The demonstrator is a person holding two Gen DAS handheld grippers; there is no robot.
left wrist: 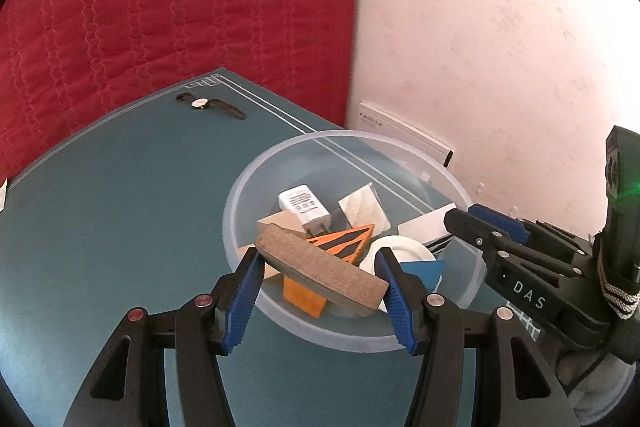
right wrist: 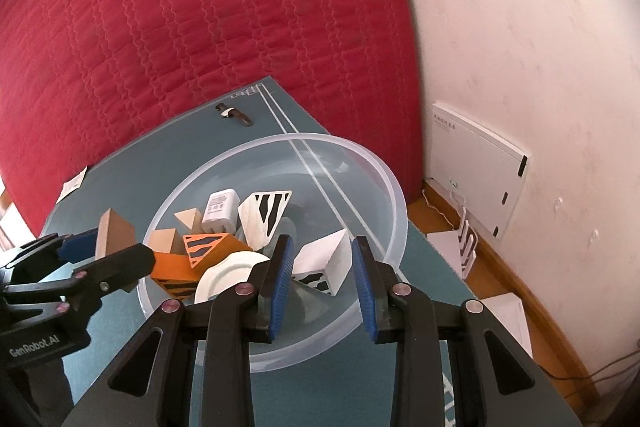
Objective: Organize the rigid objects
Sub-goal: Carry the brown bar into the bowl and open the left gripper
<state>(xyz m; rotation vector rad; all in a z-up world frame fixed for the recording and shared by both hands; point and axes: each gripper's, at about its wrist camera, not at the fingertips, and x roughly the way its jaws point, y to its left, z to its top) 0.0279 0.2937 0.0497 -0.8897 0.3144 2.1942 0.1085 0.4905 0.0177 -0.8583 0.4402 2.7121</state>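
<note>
Left wrist view: the left gripper clamps a flat brown wooden block above the near rim of the clear plastic bowl, near the desk's right edge. Best carry it further over the pile, lower it, then let go, so it cannot tip out

Right wrist view: the right gripper hovers over the bowl, jaws drawn in, gripping nothing
</note>
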